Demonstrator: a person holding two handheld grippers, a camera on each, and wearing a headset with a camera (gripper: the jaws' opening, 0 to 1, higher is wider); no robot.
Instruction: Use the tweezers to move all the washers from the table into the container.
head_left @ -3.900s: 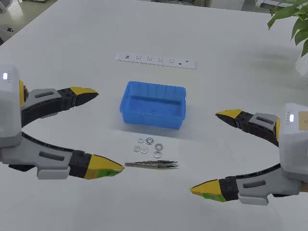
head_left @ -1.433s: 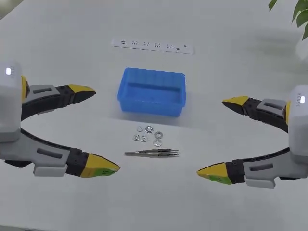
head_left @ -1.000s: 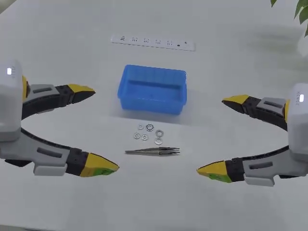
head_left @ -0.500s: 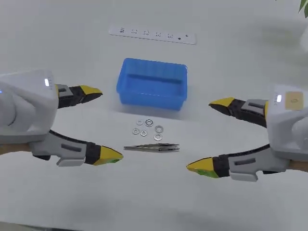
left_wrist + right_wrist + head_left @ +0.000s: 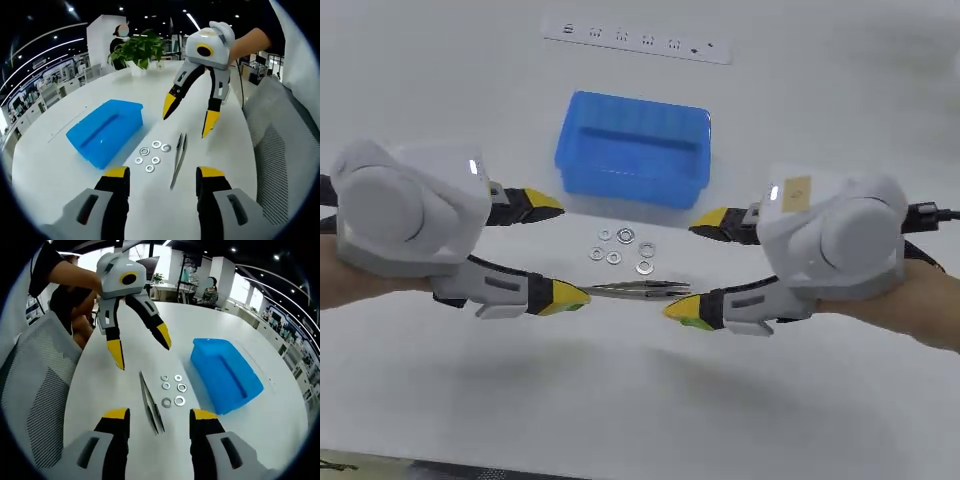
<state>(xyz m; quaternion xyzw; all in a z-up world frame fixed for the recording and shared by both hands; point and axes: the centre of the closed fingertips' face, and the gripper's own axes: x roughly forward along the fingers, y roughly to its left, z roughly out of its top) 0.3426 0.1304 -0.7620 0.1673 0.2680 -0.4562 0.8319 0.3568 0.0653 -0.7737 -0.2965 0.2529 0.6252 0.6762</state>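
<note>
A pair of slim metal tweezers (image 5: 640,289) (image 5: 178,159) (image 5: 150,402) lies flat on the white table. Several small steel washers (image 5: 623,248) (image 5: 152,152) (image 5: 172,388) lie loose just beyond it. Behind them stands the blue plastic container (image 5: 633,150) (image 5: 105,131) (image 5: 225,372). My left gripper (image 5: 563,250) (image 5: 164,175) (image 5: 140,347) is open at the tweezers' left end, its near fingertip almost touching them. My right gripper (image 5: 692,265) (image 5: 160,416) (image 5: 190,116) is open at the right end. Neither holds anything.
A white power strip (image 5: 637,41) lies on the table beyond the container. A mesh office chair (image 5: 35,390) stands at the table's near side. A potted plant (image 5: 137,50) sits at the table's far end, and people stand in the background.
Both grippers have come inward from the sides until their tips flank the tweezers' two ends. Both stay open. The tweezers, washers and container have not moved; the head camera has shifted.
</note>
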